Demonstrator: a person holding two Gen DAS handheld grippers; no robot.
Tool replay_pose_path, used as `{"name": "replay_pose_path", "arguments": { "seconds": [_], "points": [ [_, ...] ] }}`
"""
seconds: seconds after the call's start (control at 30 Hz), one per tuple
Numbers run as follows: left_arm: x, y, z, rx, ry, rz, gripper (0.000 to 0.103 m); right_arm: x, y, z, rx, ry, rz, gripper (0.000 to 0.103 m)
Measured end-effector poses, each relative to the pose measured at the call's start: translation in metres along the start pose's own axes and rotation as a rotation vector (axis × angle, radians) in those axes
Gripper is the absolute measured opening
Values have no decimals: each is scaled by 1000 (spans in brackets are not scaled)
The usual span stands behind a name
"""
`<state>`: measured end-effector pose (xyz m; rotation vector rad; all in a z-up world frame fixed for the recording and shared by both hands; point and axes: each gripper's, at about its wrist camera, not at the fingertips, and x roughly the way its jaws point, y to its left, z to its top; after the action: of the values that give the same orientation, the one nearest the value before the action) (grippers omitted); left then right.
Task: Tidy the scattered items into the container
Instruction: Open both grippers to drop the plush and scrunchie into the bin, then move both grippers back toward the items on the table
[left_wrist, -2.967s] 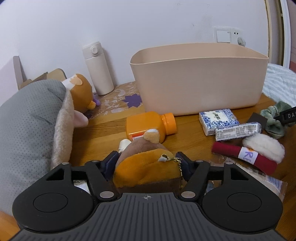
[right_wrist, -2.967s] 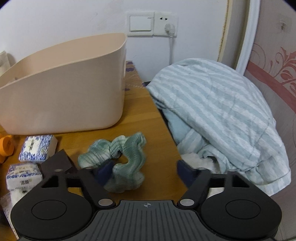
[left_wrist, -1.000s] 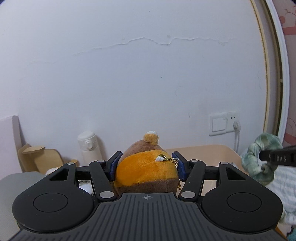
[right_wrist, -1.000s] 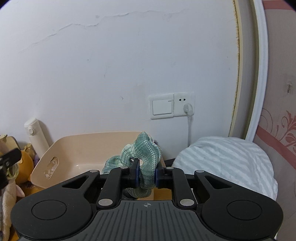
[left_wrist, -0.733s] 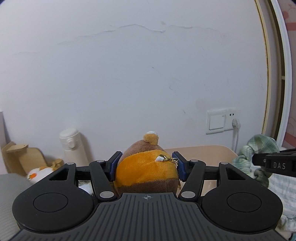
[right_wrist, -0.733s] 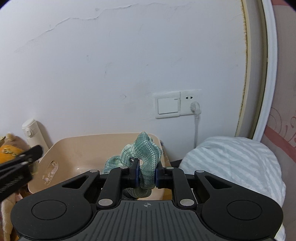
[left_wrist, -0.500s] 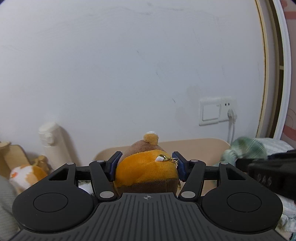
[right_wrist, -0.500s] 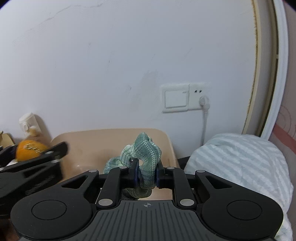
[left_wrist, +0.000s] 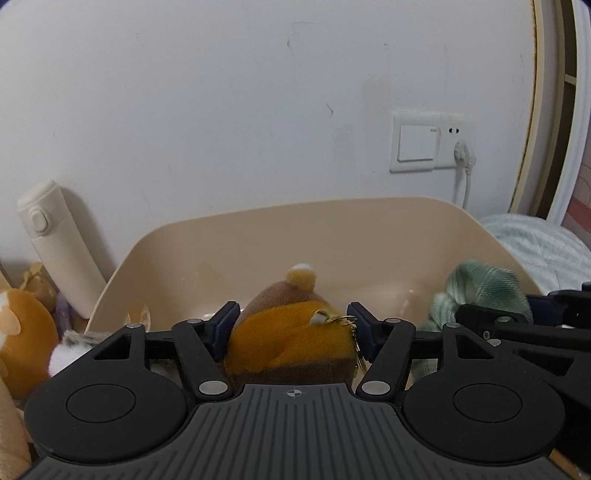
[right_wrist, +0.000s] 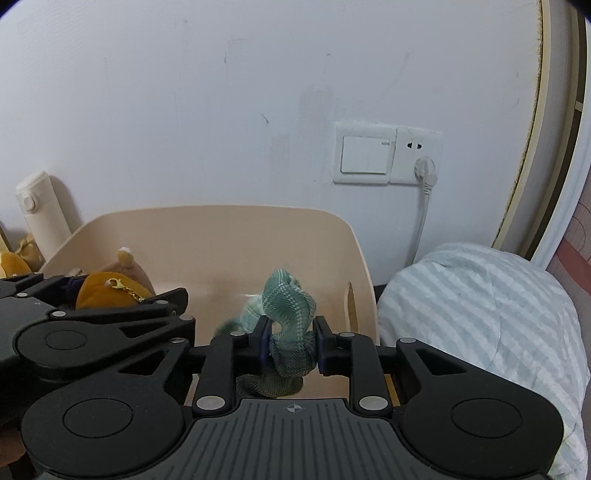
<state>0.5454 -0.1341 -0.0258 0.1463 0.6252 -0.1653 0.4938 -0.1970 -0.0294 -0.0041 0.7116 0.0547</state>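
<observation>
An orange-and-brown plush toy (left_wrist: 295, 332) with a gold clasp sits between the fingers of my left gripper (left_wrist: 291, 325), which still touch its sides while the jaws are opening. It hangs over the beige bin (left_wrist: 295, 206). To the right, a green checked scrunchie (right_wrist: 291, 325) sits loosely between the parted pads of my right gripper (right_wrist: 291, 341), whose jaws are opening, above the bin's (right_wrist: 221, 212) right end. The scrunchie's top is blurred. In the right wrist view the left gripper (right_wrist: 125, 288) with the toy (right_wrist: 107, 291) is close on the left.
A cream thermos (left_wrist: 55, 251) stands left of the bin against the wall. Another orange plush (left_wrist: 22, 332) lies at the far left. Striped bedding (right_wrist: 480, 314) is heaped to the right. A switch and a plugged socket (right_wrist: 388, 155) are on the wall behind.
Both grippers came down and forward over the bin, drawing close together. The right jaws, tightly shut on the scrunchie before, have parted. The left jaws stand slightly wider around the toy.
</observation>
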Motion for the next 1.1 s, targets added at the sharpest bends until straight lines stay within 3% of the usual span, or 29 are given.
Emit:
{"name": "replay_pose_path", "arguments": {
  "seconds": [0.1,0.37,0.57,0.8,1.0,1.1],
  "points": [
    [-6,5,3,2,5,13,80,-5,-3,-3,1,-8,-5,55],
    [-37,21,10,-45,5,-10,83,-42,-1,-7,-4,-65,24,85],
    [-70,26,2,-38,-32,6,84,-74,14,-14,-51,-94,40,88],
    [-110,39,-7,-88,-15,-26,84,-112,23,-27,-92,-148,53,96],
    [-143,54,-27,-164,75,-79,85,-147,22,-45,-110,-173,96,102],
    [-159,56,-46,-144,97,-71,85,-160,23,-58,-120,-179,105,103]
  ]
}}
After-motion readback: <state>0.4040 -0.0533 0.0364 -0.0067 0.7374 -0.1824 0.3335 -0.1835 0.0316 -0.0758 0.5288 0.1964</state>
